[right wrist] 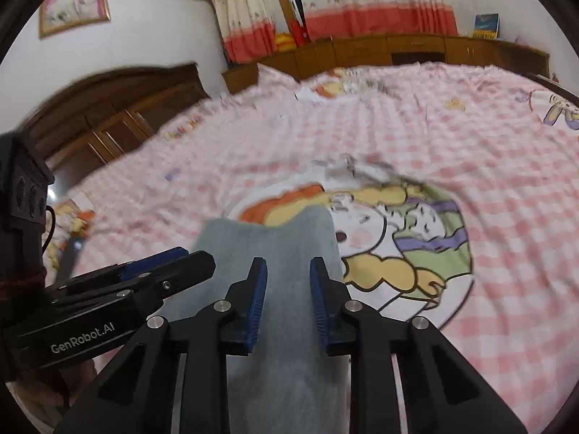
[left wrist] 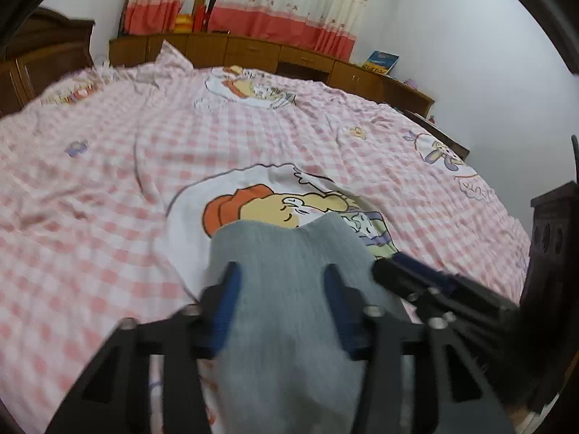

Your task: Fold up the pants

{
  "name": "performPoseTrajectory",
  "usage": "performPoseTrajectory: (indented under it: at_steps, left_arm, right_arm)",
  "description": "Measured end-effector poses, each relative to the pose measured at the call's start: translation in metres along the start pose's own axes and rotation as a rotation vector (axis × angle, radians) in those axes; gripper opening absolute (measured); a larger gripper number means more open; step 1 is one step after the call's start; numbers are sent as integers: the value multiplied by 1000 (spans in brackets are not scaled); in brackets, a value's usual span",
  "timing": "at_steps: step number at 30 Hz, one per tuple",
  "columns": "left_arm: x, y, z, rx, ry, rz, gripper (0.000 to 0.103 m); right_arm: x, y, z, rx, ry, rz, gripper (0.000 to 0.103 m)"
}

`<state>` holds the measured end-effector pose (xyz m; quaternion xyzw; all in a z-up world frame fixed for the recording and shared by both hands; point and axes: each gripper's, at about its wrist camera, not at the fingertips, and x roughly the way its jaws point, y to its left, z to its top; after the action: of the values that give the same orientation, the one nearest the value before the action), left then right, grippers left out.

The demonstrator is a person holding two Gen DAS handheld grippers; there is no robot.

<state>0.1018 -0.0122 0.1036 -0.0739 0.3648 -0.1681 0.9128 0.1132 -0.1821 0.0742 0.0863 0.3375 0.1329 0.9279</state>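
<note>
pants (left wrist: 289,289), grey and soft, lie on the pink checked bedspread (left wrist: 108,181), a narrow bundle whose long axis runs straight away from both grippers, far end over the cartoon print (left wrist: 253,206). left gripper (left wrist: 282,303) straddles the cloth, its blue pads (left wrist: 228,303) standing off the fabric on either side, so it reads as released, not pinching. right gripper (right wrist: 288,300) is likewise unclenched, pads apart with grey cloth showing between them. the two sit side by side at the near end, neither clearly nearer; any fold would likely carry this end forward along that axis. left view shows the right gripper's closed-looking tips edge-on at the cloth's right border; right view alone shows the wooden headboard (right wrist: 119,108) and a framed picture (right wrist: 74,0).
</note>
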Motion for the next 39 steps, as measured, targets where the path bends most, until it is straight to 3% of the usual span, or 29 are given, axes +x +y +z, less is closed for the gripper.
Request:
performPoseTrajectory:
  at_steps: [3, 4, 6, 12, 14, 16, 19, 24, 28, 30, 35, 37, 39]
  left_arm:
    - [38, 18, -2, -82, 64, 12, 32]
    - [47, 22, -5, -95, 89, 19, 23]
    - [65, 32, -13, -134, 131, 27, 16]
    - [57, 31, -18, -126, 109, 23, 16]
    - [42, 28, -18, -134, 112, 21, 21]
    - [27, 25, -19, -140, 111, 13, 37]
    - [-1, 16, -27, -142, 96, 16, 49]
    - [-34, 2, -51, -139, 122, 27, 58]
    - [-37, -7, -76, -100, 144, 59, 60]
    - [-28, -8, -85, -84, 170, 101, 64]
    - [-37, -10, -90, -96, 166, 123, 69]
    - [-42, -10, -93, -96, 153, 164, 80]
    - [-46, -9, -98, -96, 147, 186, 83]
  right_arm:
    - [29, -10, -11, -29, 77, -95, 21]
    - [33, -15, -15, -22, 74, -86, 21]
    - [31, -20, -18, -9, 64, -72, 21]
    - [10, -16, -12, -6, 57, -67, 21]
    - [-9, -13, -12, -2, 48, -48, 21]
    - [-27, -7, -14, -17, 47, -35, 21]
    - [-51, 2, -24, -47, 58, -17, 21]
    - [-76, 8, -55, -42, 92, 2, 24]
    - [-58, 2, -83, -15, 166, -9, 30]
    - [-56, -2, -87, -3, 160, -1, 32]
    - [-71, -11, -86, 33, 157, 0, 42]
    - [-76, -14, -91, 47, 166, -15, 47]
    - [-79, -15, -96, 47, 186, -28, 52]
